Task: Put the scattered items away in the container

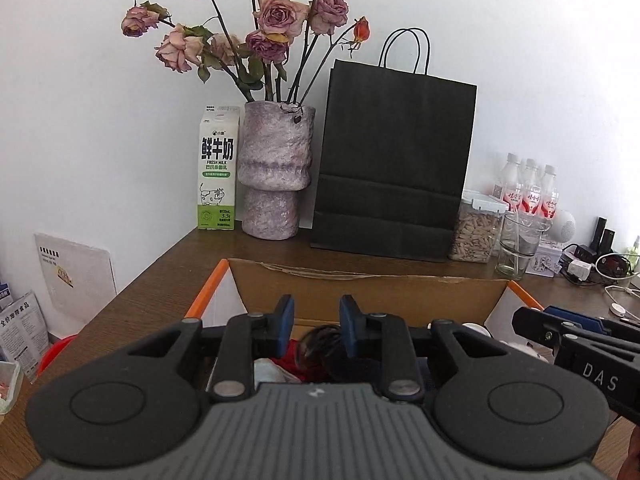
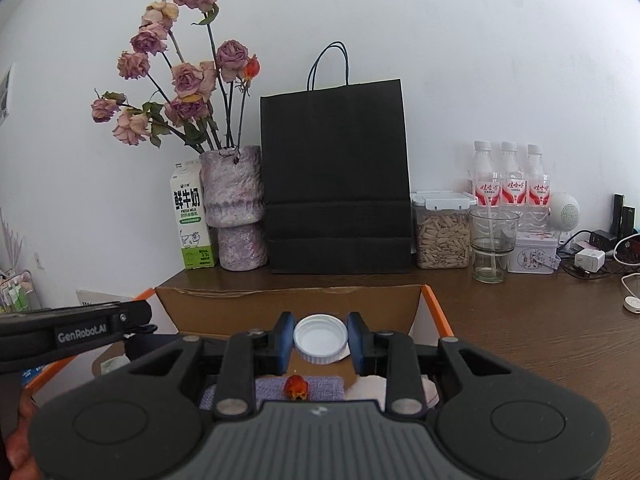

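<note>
White wall behind, brown wood-grain table (image 2: 520,320) below, and the cardboard box (image 2: 288,304) sitting open in the middle of it. That box is our landmark.

Behind the box stands a tall matte black paper bag (image 2: 336,184), flat-sided with thin cord handles. Left of the bag, still behind the box, a rough, stony mauve vase (image 2: 234,208) of dried, papery roses, and a glossy milk carton (image 2: 190,216) beside that. Back right of the box: a clear jar of seeds (image 2: 442,236), a ribbed glass (image 2: 494,246), three plastic bottles (image 2: 508,176).

Now the action. The right gripper (image 2: 320,340) hangs over the box, its blue pads clamped on a white cap (image 2: 320,338), a smooth, round, shallow plastic one with a ridged edge, hollow side up. Under it, inside the box, I see a woven lilac cloth (image 2: 276,386) and a small orange-red thing (image 2: 296,388) I can't identify.

The left gripper (image 1: 316,320) is over the box too, fingers a little apart, and nothing looks pinched between them; a dark bundle (image 1: 320,344) and something red lie in the box below.

My read: the cap is ready to drop. Lower it clear of the cardboard wall, then let go gently, because a light round cap can bounce or roll. Aim for the soft cloth, not the bare floor.
</note>
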